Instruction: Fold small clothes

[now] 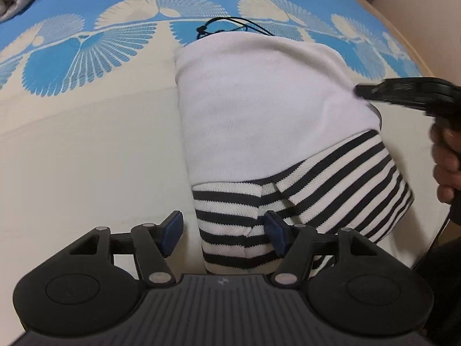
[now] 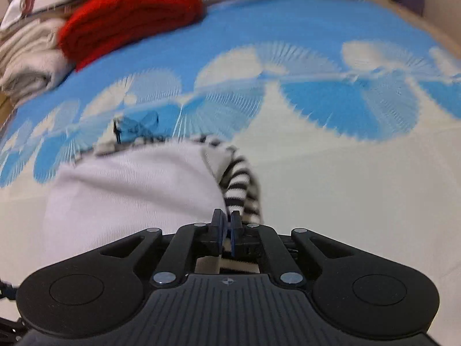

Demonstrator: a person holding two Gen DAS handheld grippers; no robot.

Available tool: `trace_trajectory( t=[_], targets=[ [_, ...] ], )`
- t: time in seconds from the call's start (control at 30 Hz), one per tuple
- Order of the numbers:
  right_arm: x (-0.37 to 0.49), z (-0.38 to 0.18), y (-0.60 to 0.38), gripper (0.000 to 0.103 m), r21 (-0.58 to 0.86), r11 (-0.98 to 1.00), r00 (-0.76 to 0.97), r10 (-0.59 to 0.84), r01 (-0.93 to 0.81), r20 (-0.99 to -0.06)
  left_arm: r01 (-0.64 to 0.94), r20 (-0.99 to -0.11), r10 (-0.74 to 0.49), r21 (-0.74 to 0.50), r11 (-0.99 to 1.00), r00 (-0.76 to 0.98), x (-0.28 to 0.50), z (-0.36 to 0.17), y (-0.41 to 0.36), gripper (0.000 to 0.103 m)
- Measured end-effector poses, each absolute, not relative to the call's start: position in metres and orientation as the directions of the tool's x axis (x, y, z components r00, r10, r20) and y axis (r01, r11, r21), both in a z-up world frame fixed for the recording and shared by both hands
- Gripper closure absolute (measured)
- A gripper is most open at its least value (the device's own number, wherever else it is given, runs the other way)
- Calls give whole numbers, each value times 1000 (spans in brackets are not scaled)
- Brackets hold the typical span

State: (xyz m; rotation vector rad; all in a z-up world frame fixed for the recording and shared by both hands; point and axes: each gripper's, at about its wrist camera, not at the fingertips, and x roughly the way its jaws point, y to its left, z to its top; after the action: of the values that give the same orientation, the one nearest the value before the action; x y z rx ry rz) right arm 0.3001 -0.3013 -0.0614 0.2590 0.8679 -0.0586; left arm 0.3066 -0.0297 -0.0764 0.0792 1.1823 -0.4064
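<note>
I see the left gripper [image 1: 223, 232] fingers spread wide, straddling the garment [image 1: 259, 121]'s striped sleeve without pinching; right gripper [image 2: 227, 225] fingers clamped on striped fabric at its edge.

The folded garment [image 1: 259, 115] lies on the bedspread [image 1: 86, 150], cord [image 1: 230, 24] at its far edge; stacked clothes [image 2: 86, 28] sit way off far left.

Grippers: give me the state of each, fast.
Left gripper: open, its fingers either side of the striped garment, not pinching it.
Right gripper: shut on the striped garment's edge.
</note>
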Motion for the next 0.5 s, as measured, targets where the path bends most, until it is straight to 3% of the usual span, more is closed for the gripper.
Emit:
trace_trajectory(
  t=[0.1, 0.17, 0.23, 0.3, 0.37, 0.4, 0.43, 0.5],
  targets=[
    [270, -25, -300, 92, 198, 977, 764, 66, 82, -642, 321, -881, -305, -189, 928, 362, 302, -63, -23, 35],
    [248, -11, -294, 75, 215, 976, 793, 153, -29, -590, 294, -858, -333, -226, 929, 392, 303, -56, -20, 35],
    [236, -11, -286, 64, 234, 962, 768, 253, -138, -588, 275, -835, -351, -250, 928, 423, 304, -49, -21, 35],
    [236, -26, -273, 62, 233, 941, 672, 338, -245, -659, 274, -825, -359, -258, 926, 437, 308, -43, -27, 35],
    [244, -62, -258, 59, 133, 953, 534, 265, -274, -803, 284, -825, -350, -241, 928, 444, 311, -42, -31, 35],
    [247, -77, -255, 52, 89, 958, 489, 218, -273, -844, 288, -829, -341, -228, 930, 444, 311, -43, -32, 35],
    [248, -85, -256, 38, 76, 964, 485, 196, -257, -852, 291, -833, -332, -216, 932, 442, 311, -44, -33, 35],
    [256, -84, -265, 35, 128, 971, 481, 211, -200, -851, 296, -838, -331, -214, 931, 435, 310, -45, -29, 35]
  ],
)
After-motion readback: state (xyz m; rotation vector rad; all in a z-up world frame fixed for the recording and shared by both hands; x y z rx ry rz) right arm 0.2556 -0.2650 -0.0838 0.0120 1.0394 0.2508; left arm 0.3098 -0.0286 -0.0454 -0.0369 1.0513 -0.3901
